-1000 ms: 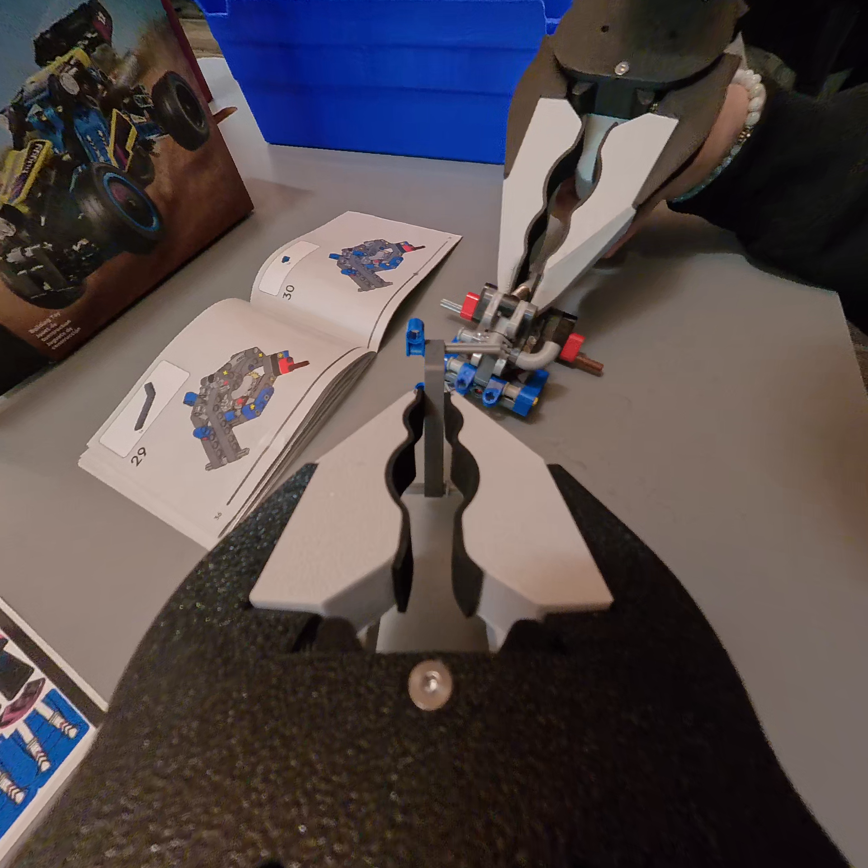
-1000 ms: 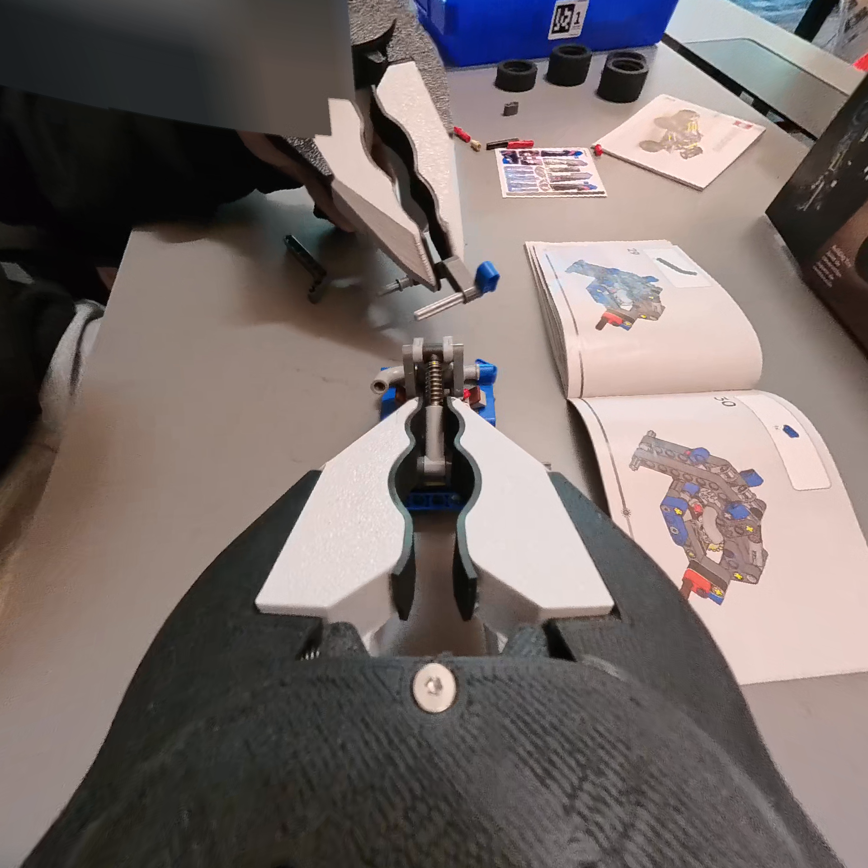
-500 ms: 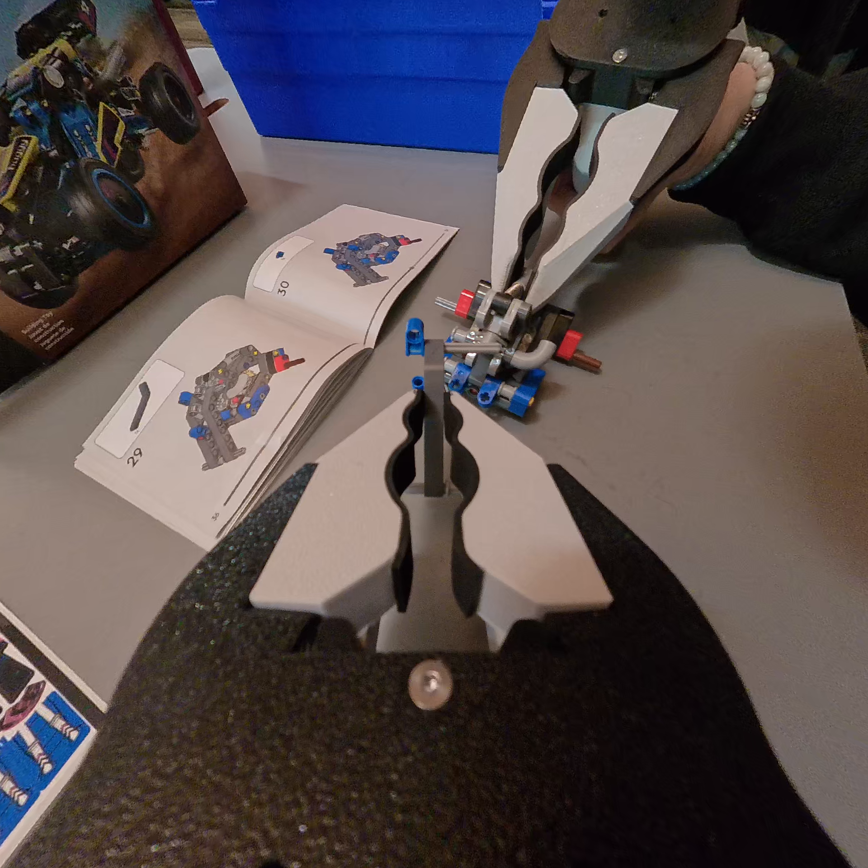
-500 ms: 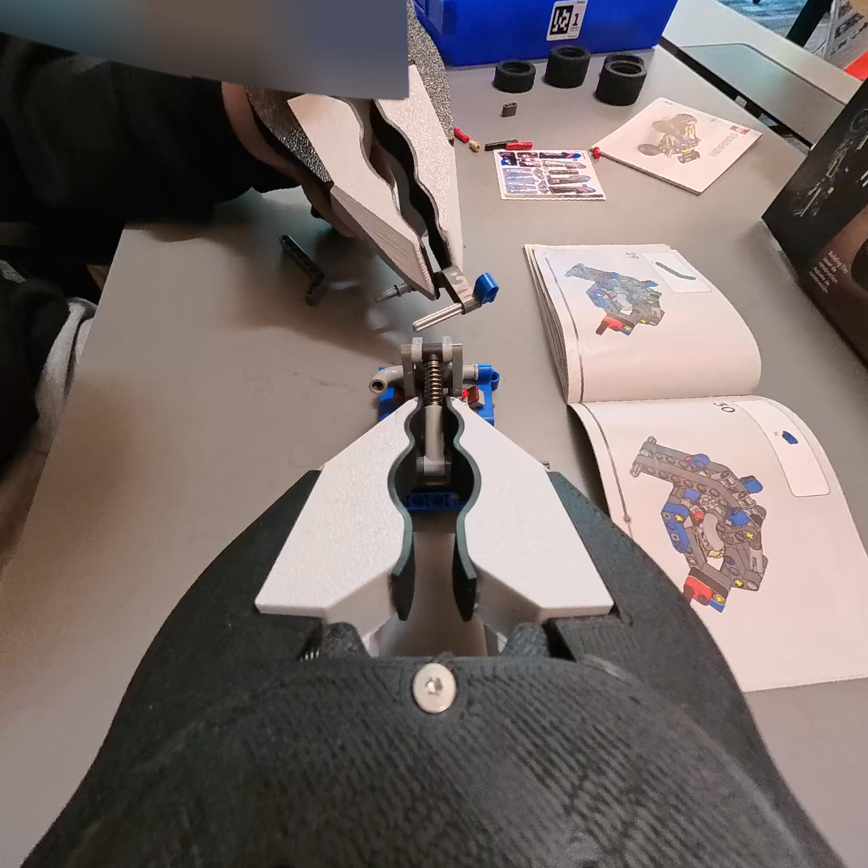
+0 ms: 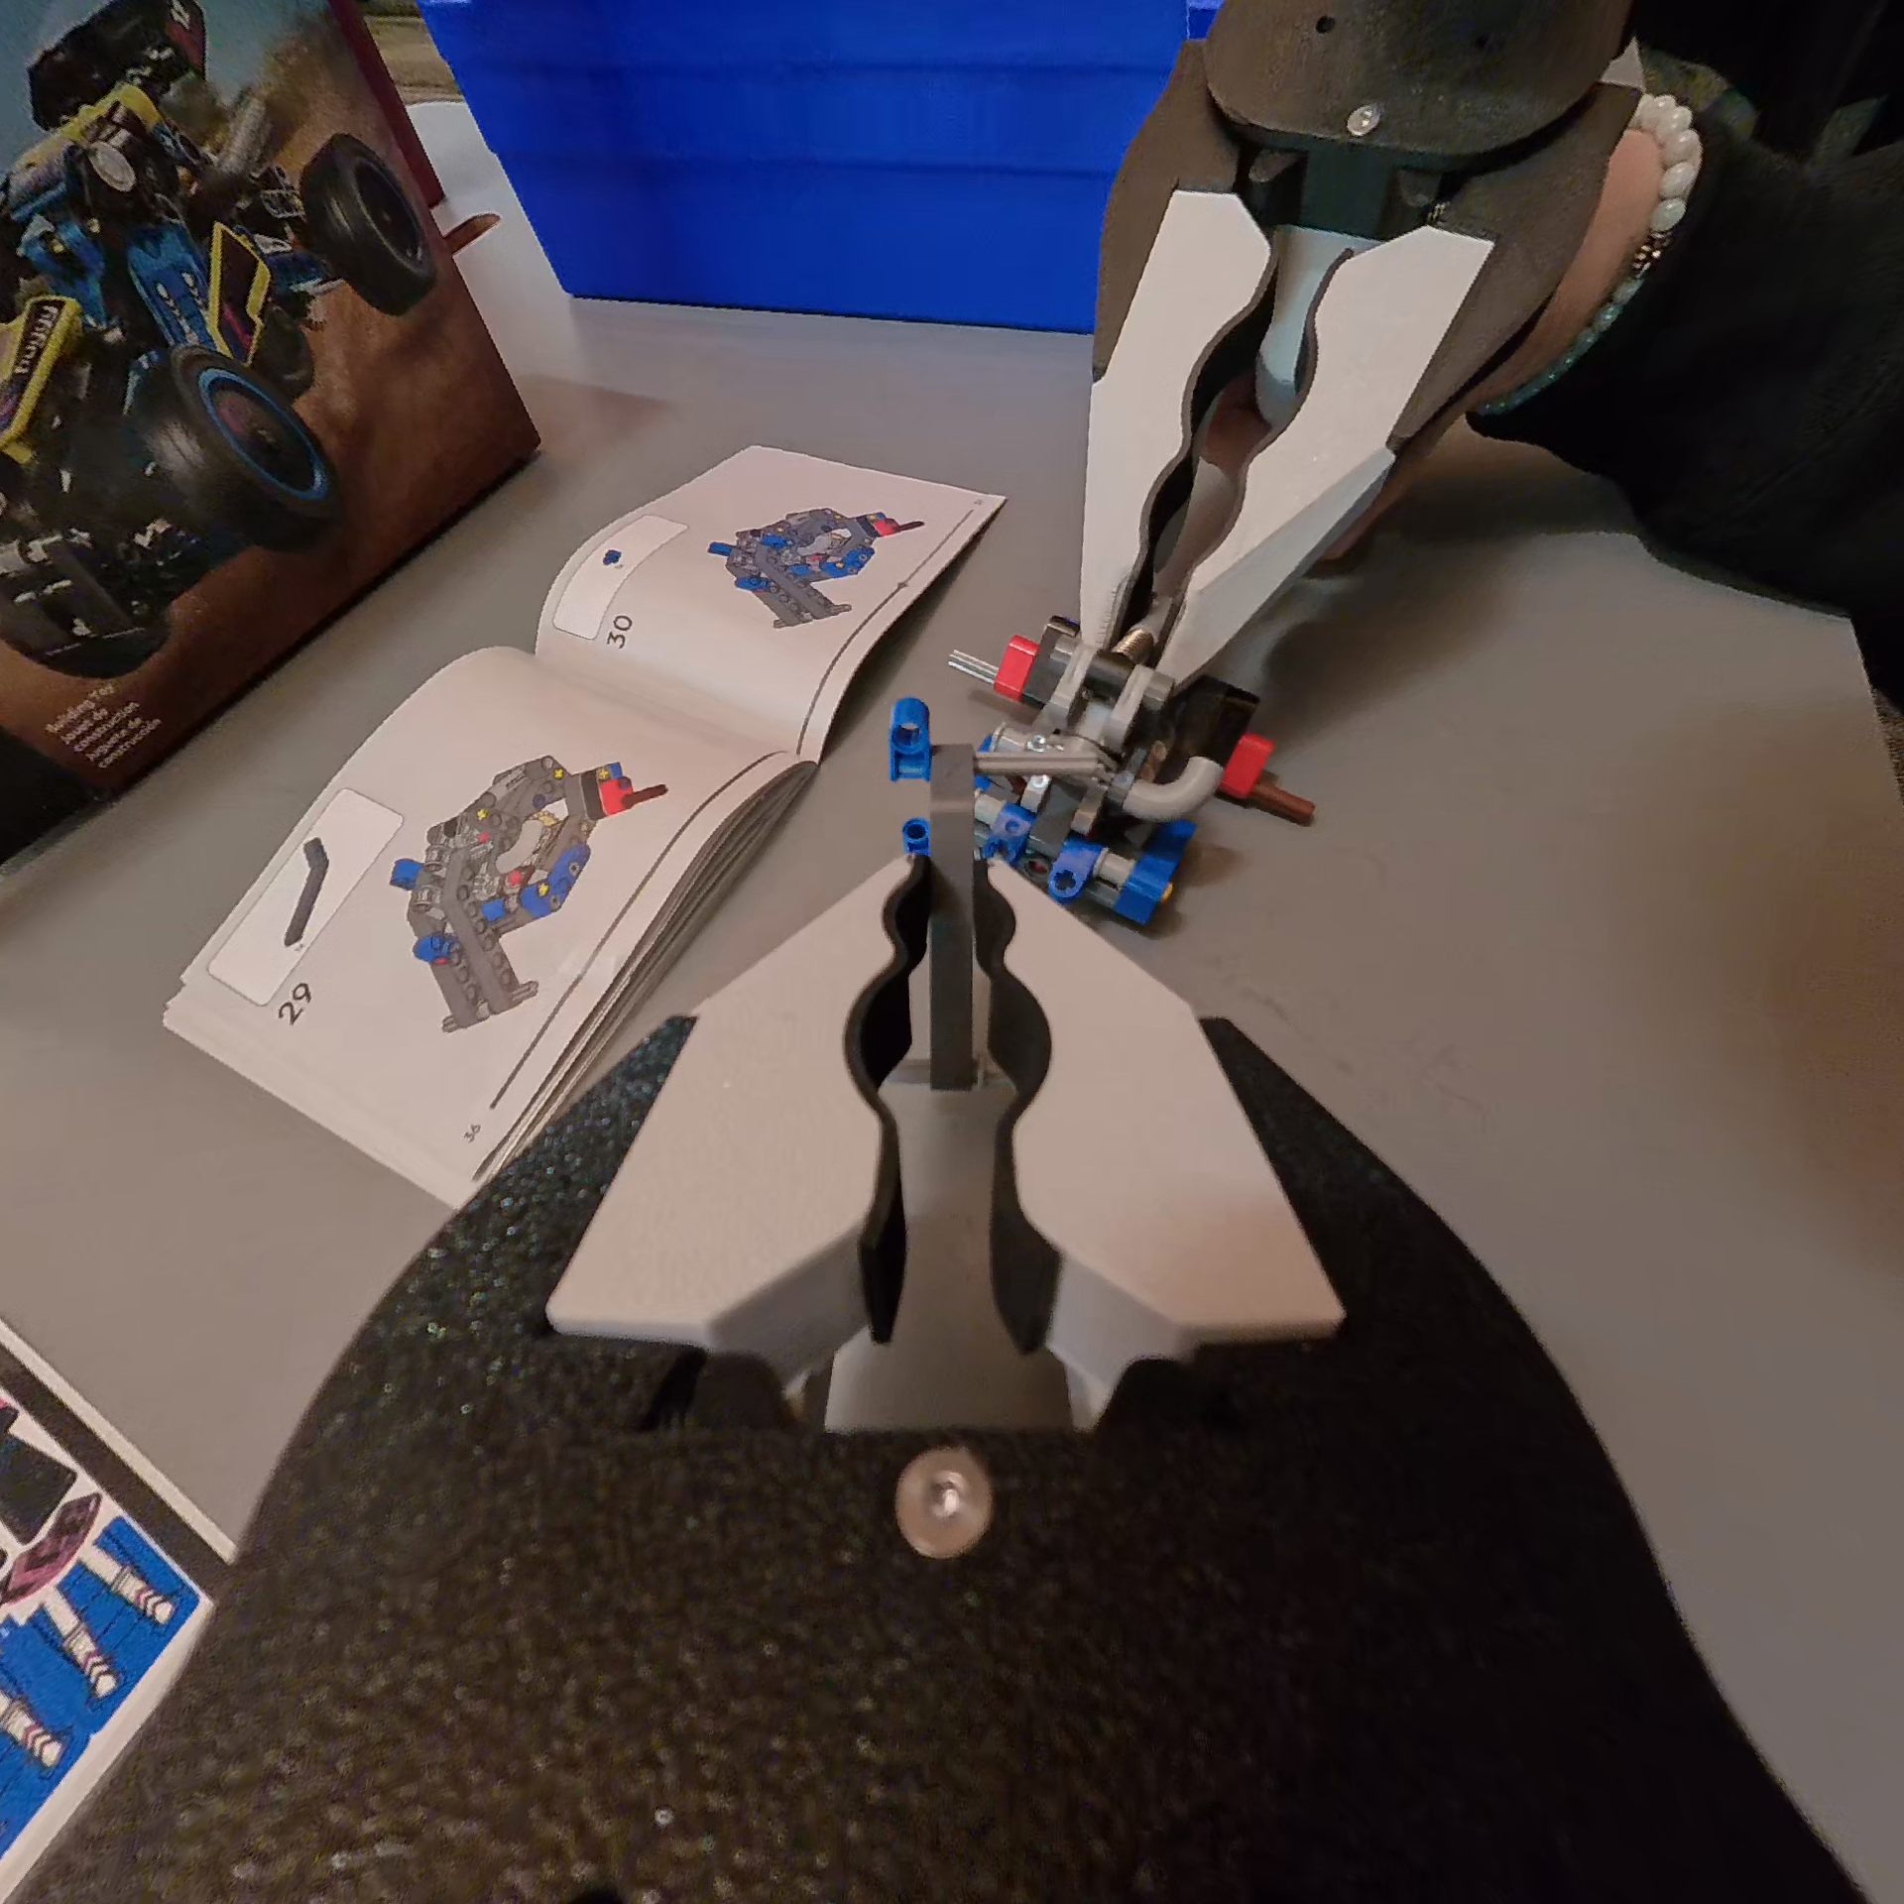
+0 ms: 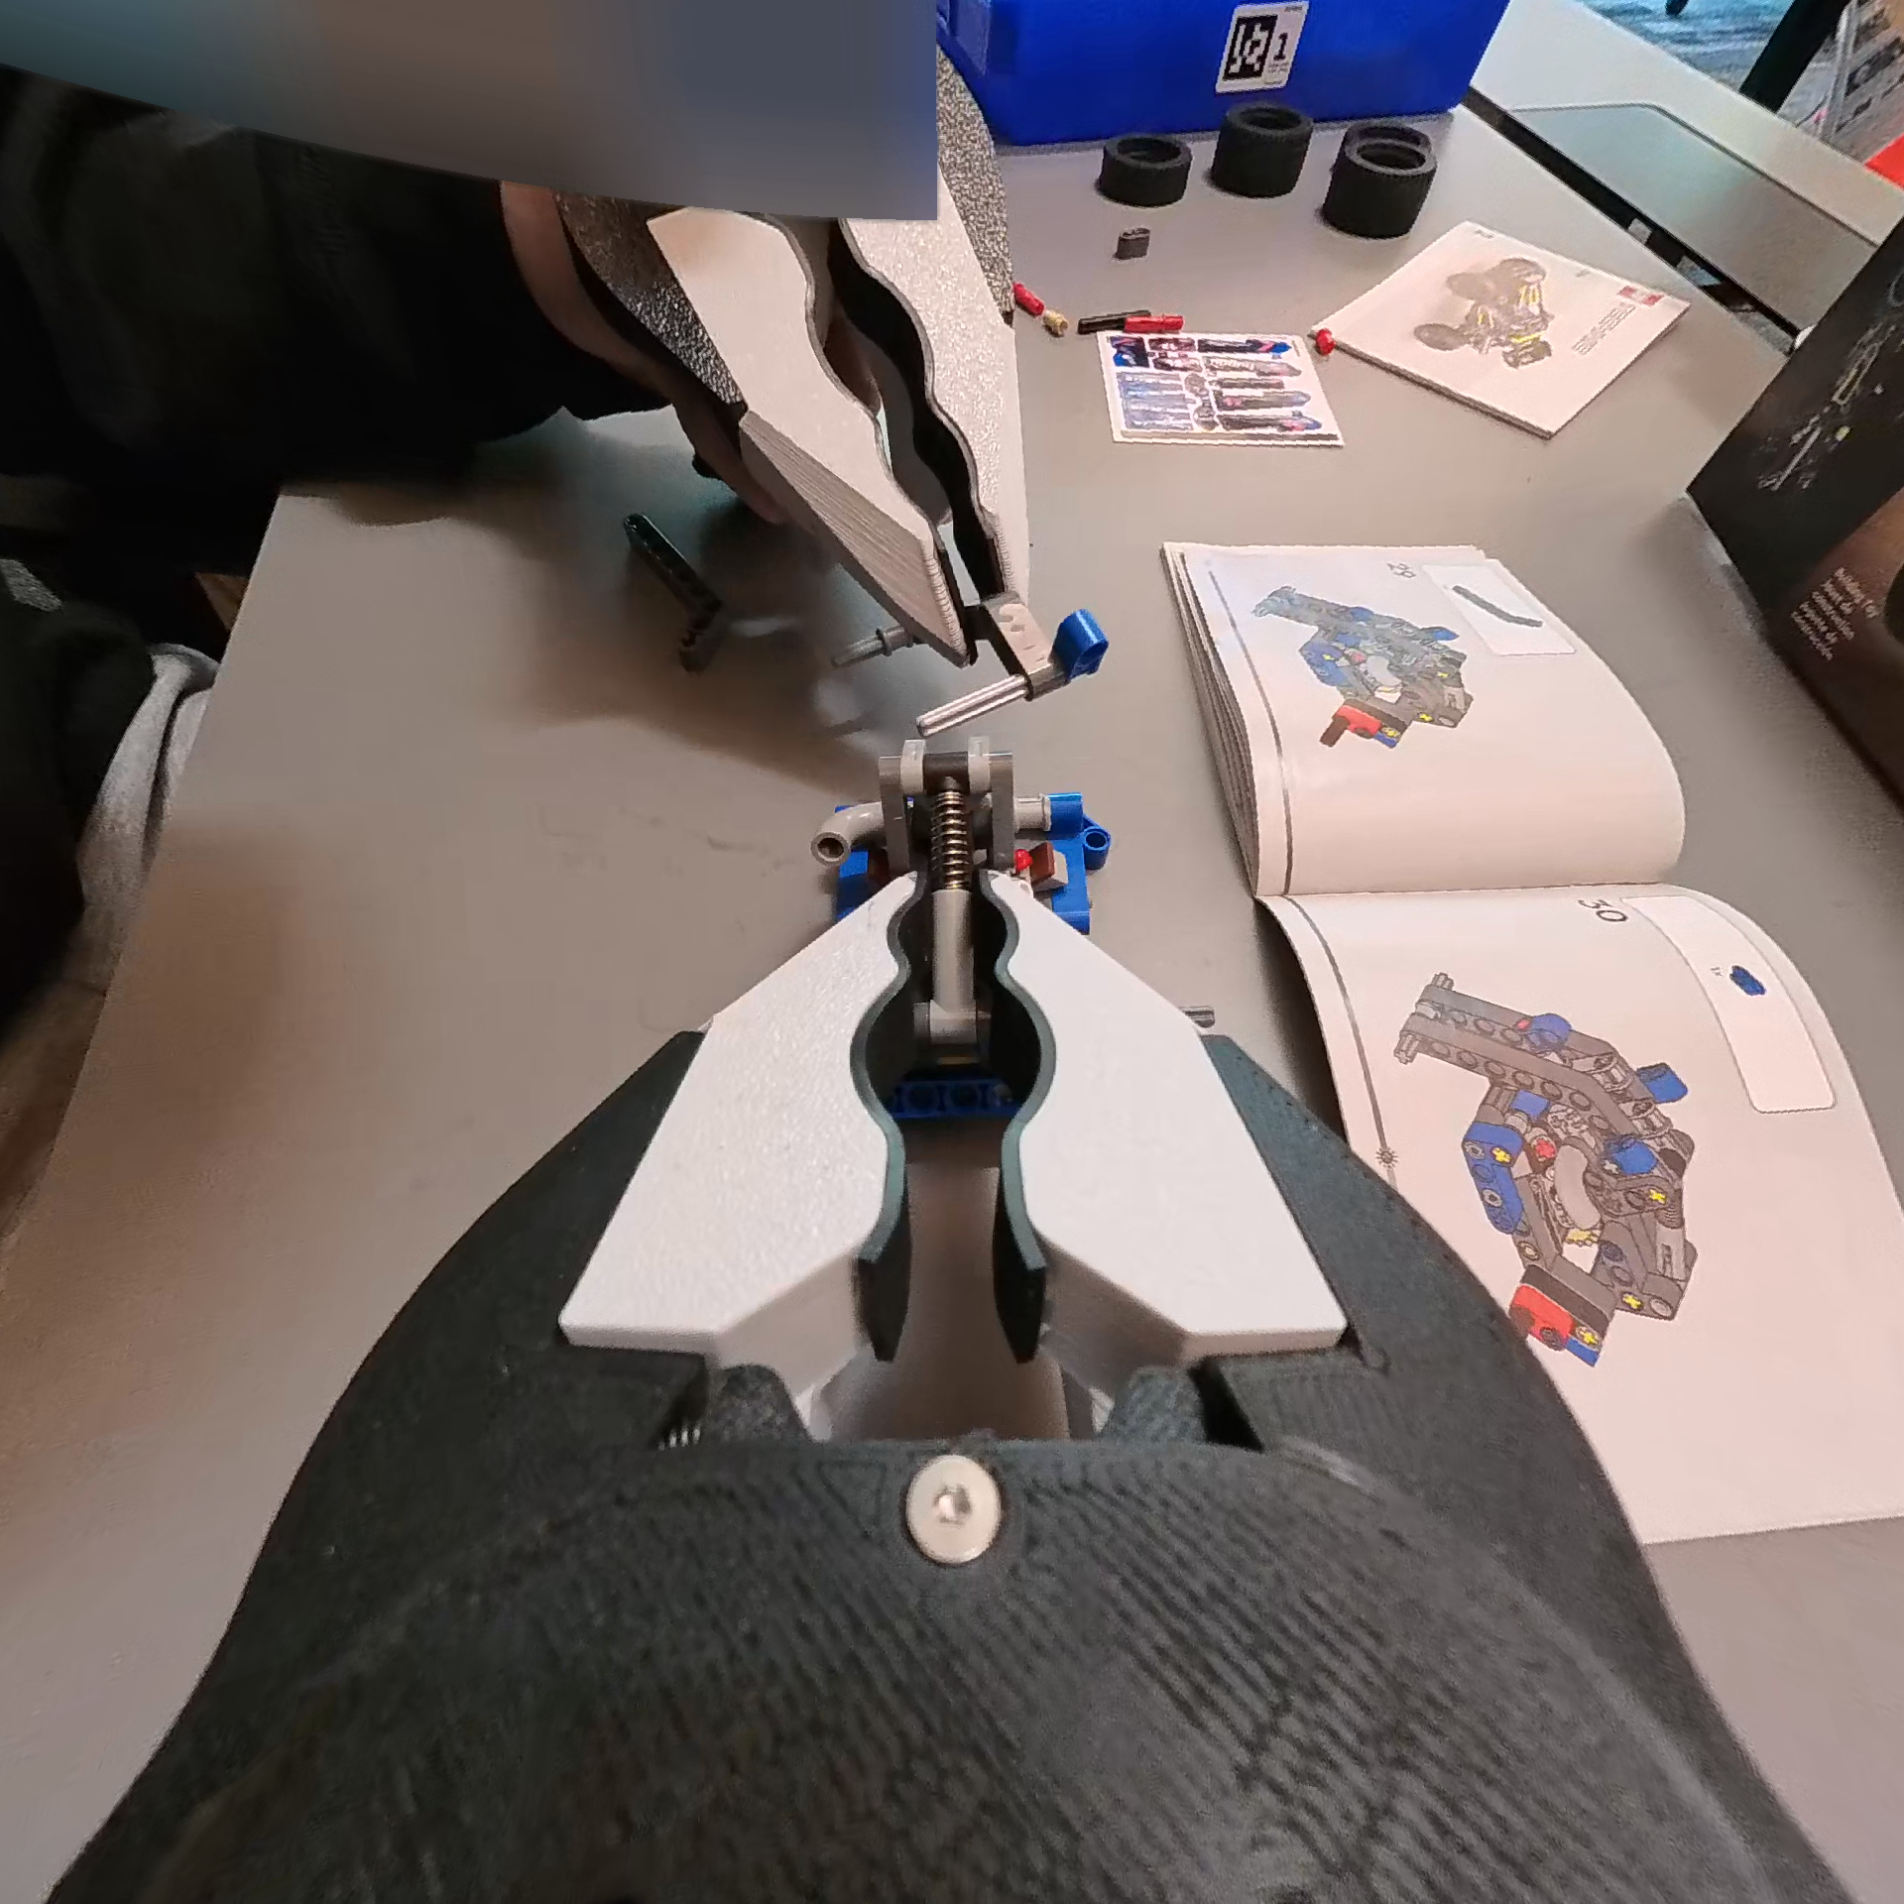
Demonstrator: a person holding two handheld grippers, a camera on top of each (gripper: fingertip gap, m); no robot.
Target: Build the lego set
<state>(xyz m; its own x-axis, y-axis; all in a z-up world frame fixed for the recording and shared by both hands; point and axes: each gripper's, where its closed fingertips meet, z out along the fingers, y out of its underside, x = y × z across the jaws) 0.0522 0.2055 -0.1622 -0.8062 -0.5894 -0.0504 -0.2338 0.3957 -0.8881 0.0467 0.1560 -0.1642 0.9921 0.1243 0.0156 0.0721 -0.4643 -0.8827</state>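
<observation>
My left gripper (image 5: 950, 876) is clamped on a dark grey beam (image 5: 952, 927), which stands up between the fingers and carries a blue connector (image 5: 908, 736) and a light grey axle at its far end. In the right wrist view that same left gripper (image 6: 979, 618) comes in from the upper left, tilted down, with the axle (image 6: 974, 703) pointing toward the model and hanging just above it, not touching as far as I can tell.

My right gripper (image 6: 953, 896) is closed around the grey shock absorber (image 6: 950, 886) of the part-built lego assembly (image 6: 1051, 855), whose spring shows just past my fingertips. The assembly (image 5: 1108, 793) rests on the grey table (image 5: 1494, 979), a cluster of blue, grey and red pieces with a brown axle sticking out on one side.

Just beside it lies the open instruction booklet (image 6: 1442, 824). Farther off are a sticker sheet (image 6: 1221, 389), a second booklet (image 6: 1504, 325), three black tyres (image 6: 1262, 149) in front of a blue bin (image 6: 1133, 62), and a loose dark angled beam (image 6: 675, 592) near my left hand. The set's box (image 5: 185, 392) stands beyond the open booklet in the left wrist view.
</observation>
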